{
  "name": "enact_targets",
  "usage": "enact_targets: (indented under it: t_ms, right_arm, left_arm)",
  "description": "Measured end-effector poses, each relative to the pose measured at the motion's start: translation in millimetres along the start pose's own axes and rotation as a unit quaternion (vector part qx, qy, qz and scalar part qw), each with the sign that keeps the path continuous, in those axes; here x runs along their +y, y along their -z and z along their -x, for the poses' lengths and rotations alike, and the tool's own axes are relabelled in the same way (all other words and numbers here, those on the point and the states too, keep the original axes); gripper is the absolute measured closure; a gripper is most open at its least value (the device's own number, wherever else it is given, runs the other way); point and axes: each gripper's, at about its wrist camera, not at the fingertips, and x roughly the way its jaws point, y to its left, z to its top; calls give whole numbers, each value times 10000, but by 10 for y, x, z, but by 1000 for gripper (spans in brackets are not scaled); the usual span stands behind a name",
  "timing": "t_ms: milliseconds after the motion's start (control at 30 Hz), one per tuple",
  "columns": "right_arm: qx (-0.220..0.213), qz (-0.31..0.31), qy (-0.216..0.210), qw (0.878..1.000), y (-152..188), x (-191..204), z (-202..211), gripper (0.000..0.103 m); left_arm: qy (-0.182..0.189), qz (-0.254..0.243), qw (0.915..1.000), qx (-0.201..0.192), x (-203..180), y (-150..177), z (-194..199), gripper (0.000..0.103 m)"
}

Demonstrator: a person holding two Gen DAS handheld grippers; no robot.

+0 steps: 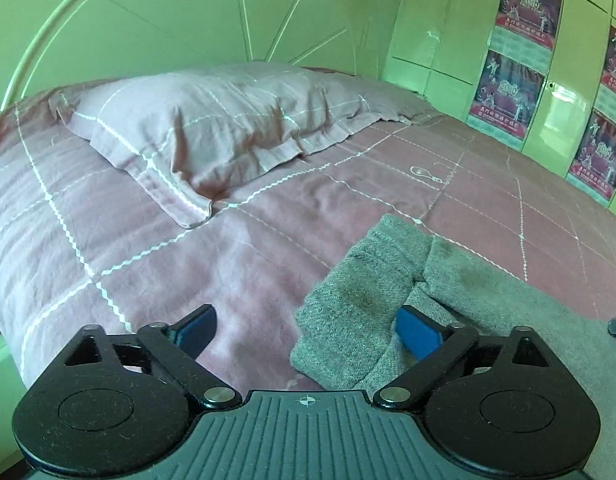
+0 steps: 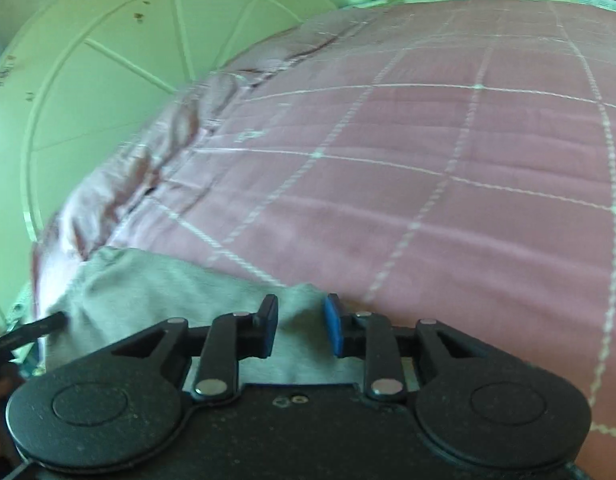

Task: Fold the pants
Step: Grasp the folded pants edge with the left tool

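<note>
Grey knit pants (image 1: 372,288) lie on the pink checked bedspread (image 1: 187,264), with the two leg ends side by side pointing up the bed. My left gripper (image 1: 308,328) stands wide open over the near leg end. Its right blue pad (image 1: 418,330) rests against the cloth, while its left pad is over bare bedspread. In the right wrist view the pants (image 2: 147,300) spread to the left. My right gripper (image 2: 301,322) has a narrow gap between its pads, a raised edge of grey cloth lies in that gap, and the pads do not press on it.
A pink pillow (image 1: 211,128) lies at the head of the bed below a pale green headboard (image 1: 167,16). Green wardrobe doors with posters (image 1: 508,92) stand to the right. A black finger of the other gripper (image 2: 39,326) shows at the left edge.
</note>
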Motion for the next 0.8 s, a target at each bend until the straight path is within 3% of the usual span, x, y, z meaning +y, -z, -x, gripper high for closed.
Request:
enact_targets:
  t_ms: [67,133,233,300,367,467,533,567,633,733,800]
  right_arm:
    - [107,112,-179,9997,1,36,-21,85]
    - [201,153,18,9997,-6,36,-77,92]
    - [-262,94,289,9992,-51,13,77,81]
    - [-109,-52,433,9990,-56,-115,63,80]
    - [323,-461,122,9983,-30,-301,-1,80]
    - [374,-649,-693,9948,-9,-367,76,82]
    - [415,-584,-984,9926,-13,-358,86,81]
    - [524,-569,-948,9925,-15,-348,34,80]
    - [611,-520,-705,9943,-11,-341,-64,81]
    - [369,-44,-397,9985,-29,-182,-35,100]
    - [134,481,-118,9987,-39,-13,46,103]
  left_arm:
    - [211,106,9997,69,21,25,-30,27]
    - [251,83,9996,38,-10,32,-35,30]
    - [292,109,9995,29,-15,27,-22,30]
    - [355,121,9993,49,8,23,-34,30]
    - [417,153,9990,63,38,23,-37,30]
    - [510,229,9984,112,76,23,-26,30]
    - [630,201,9977,119,70,17,-33,43]
    - [774,212,9967,128,59,22,-29,53]
    - [672,78,9977,74,-1,22,-26,53]
    - [685,71,9976,26,7,26,-20,55]
    - [728,84,9973,-29,30,25,-1,58]
